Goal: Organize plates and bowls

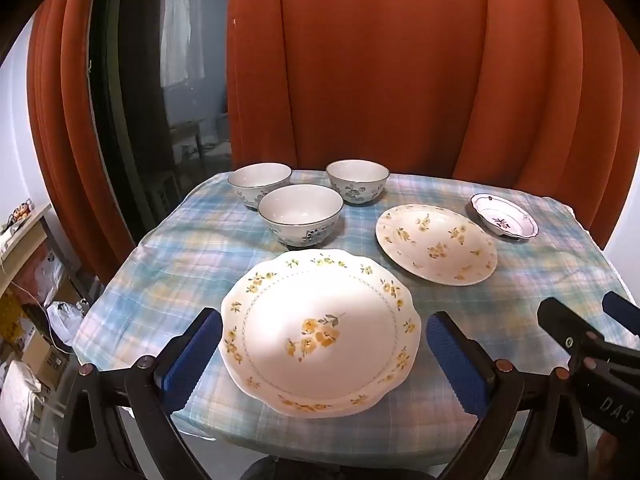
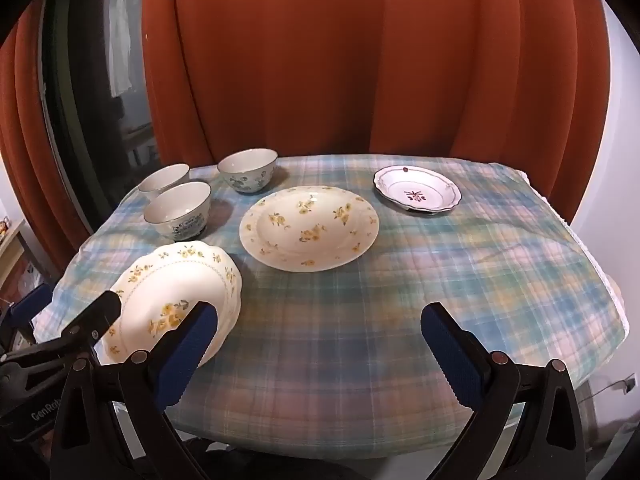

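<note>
A scalloped white plate with yellow flowers [image 1: 320,332] lies near the table's front edge, between the wide-open fingers of my left gripper [image 1: 324,356], untouched; it also shows in the right wrist view [image 2: 176,300]. A round yellow-flowered plate [image 1: 436,244] [image 2: 308,228] lies further back. A small plate with a dark rim [image 1: 504,216] [image 2: 418,190] sits at the back right. Three blue-patterned bowls [image 1: 300,216] [image 1: 260,184] [image 1: 357,186] stand at the back left. My right gripper [image 2: 320,356] is open and empty over bare cloth at the front.
The table wears a blue plaid cloth [image 2: 400,300]. Orange curtains [image 1: 380,60] hang right behind it. A dark window [image 1: 152,80] is at the left. Shelves with bags and clutter [image 1: 28,280] stand left of the table.
</note>
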Tool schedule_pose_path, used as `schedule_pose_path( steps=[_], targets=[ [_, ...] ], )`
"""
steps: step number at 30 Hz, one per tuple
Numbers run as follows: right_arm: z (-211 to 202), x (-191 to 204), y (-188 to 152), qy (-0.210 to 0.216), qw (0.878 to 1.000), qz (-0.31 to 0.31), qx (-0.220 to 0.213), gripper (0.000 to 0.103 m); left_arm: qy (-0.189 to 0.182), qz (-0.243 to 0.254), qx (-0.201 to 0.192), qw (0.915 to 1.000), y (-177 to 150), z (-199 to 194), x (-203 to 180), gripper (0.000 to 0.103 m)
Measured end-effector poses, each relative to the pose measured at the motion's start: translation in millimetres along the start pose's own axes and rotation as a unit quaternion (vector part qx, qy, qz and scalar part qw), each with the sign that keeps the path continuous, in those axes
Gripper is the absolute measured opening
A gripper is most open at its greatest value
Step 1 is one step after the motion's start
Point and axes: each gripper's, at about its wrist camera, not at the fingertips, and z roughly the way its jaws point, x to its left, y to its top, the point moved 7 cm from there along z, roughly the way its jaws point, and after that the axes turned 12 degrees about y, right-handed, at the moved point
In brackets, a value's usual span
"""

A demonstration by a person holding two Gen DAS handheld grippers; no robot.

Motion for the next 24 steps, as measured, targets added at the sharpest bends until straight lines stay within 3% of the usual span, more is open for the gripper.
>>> schedule_pose_path(
  steps=[24],
  targets=[
    [-5.2, -13.3, 1.4, -0.006, 1.0, 0.011, -0.004, 0.103, -0.015, 0.013, -0.005, 0.9998, -1.1, -10.5, -15.9, 0.101]
  ],
)
